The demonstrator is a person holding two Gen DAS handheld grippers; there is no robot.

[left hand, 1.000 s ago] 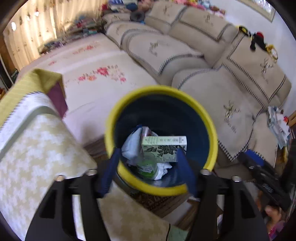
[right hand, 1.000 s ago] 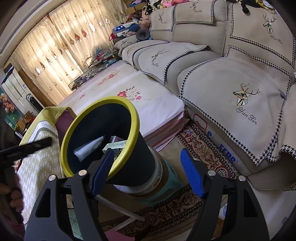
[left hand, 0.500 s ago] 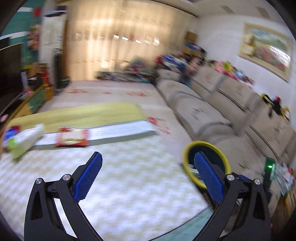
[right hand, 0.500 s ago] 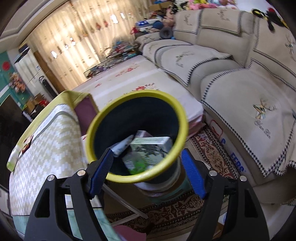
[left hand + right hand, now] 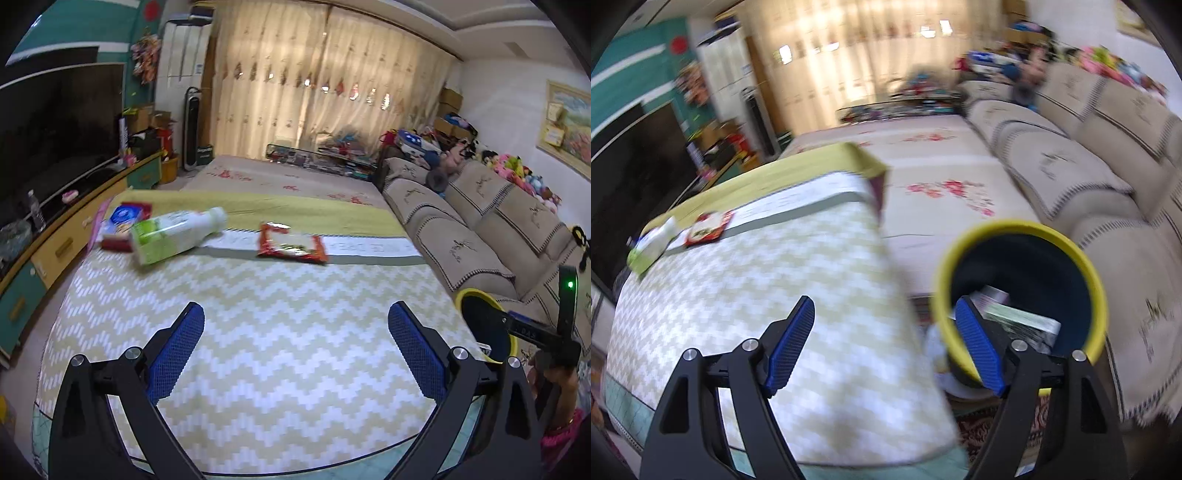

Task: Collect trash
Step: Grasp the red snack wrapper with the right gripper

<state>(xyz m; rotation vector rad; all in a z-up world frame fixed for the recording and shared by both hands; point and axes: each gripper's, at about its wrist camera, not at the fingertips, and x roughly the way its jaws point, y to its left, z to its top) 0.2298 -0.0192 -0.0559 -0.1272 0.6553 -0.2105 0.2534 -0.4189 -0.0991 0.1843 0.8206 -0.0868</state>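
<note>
Now the left hand-held gripper (image 5: 295,339) is held over the near part of the table (image 5: 288,369), which is covered with a yellow and white zigzag cloth. Its two blue fingers (image 5: 175,354) are spread wide apart, and nothing is held between them.

Farther back on the table, three bits of trash can be seen. A white bottle with a green label (image 5: 173,236) is lying on its side at the far left. Just behind it, a small red and blue packet (image 5: 123,221) is lying flat, partly hidden by the bottle. A red snack wrapper (image 5: 291,247) is lying flat near the middle, well apart from the bottle.

At the right edge of the table, a dark bin with a yellow rim (image 5: 484,328) is seen. It is partly hidden by the other tool and by the hand (image 5: 559,384) that holds it.

From the right wrist view, the right hand-held gripper (image 5: 886,347) is held over the table's right edge. Its blue fingers (image 5: 792,343) are also set apart, with nothing between them. The bin (image 5: 1019,291) is shown just beside the table, lower down. A green and white box (image 5: 1019,319) and some pale paper can be seen inside it. This view is blurred, so small things cannot be made out. A beige sofa (image 5: 1082,177) is seen behind the bin.
</note>
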